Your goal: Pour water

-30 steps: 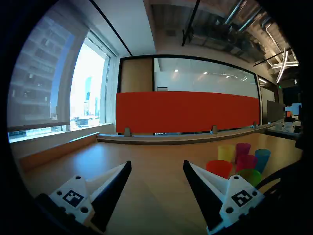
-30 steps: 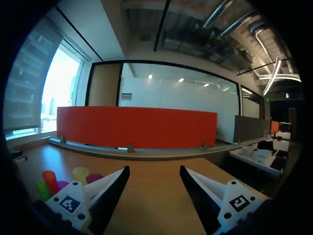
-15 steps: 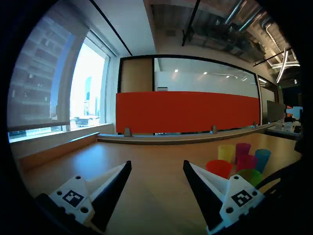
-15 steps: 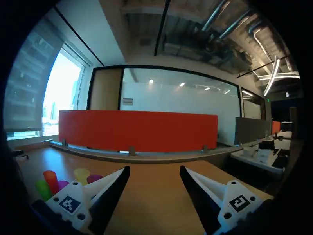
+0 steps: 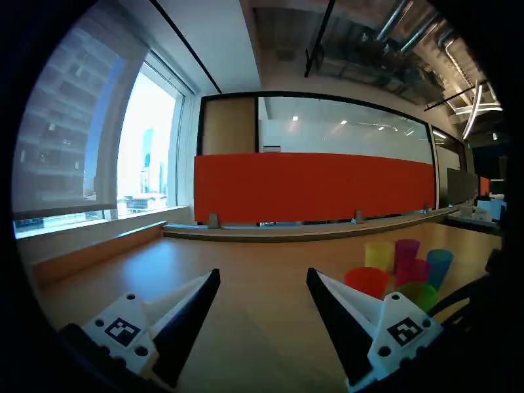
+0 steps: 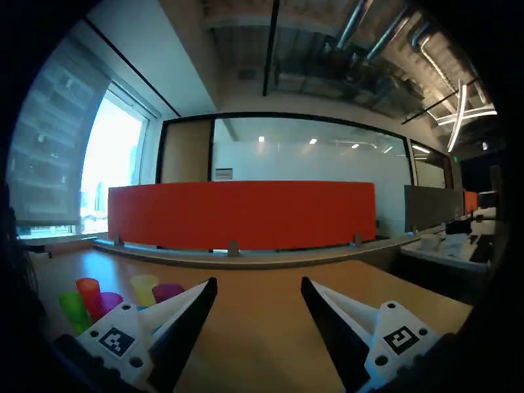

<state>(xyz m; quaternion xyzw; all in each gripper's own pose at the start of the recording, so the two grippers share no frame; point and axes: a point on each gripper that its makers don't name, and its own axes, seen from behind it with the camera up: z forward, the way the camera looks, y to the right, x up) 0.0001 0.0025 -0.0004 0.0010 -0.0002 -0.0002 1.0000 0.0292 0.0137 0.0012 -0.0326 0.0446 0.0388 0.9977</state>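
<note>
**A:** How do the two tools stand?

**B:** The left gripper (image 5: 262, 272) has its black-edged white fingers spread wide, with only bare wood showing between them. The right gripper (image 6: 258, 280) is the same: wide apart and empty.

**A:** And what is there to pour?

**B:** A huddle of translucent coloured plastic cups (image 5: 411, 270) stands upright on the pale wooden desk (image 5: 196, 255). It is ahead and to the right of the left gripper, just past its right finger. From the right gripper the same cups (image 6: 144, 286) lie ahead and to the left, partly behind its left finger. So they sit between the two. Whether any holds water I cannot tell.

**A:** Which is closer?

**B:** The cups loom larger from the left gripper, so I judge it nearer; it would swing right. The orange cup (image 5: 367, 280) is the nearest of them, and the others crowd close behind it.

**A:** Room to move?

**B:** There is open desk straight ahead as far as the long red divider panel (image 5: 314, 187). To the right gripper's right, the desk ends at an edge.
</note>
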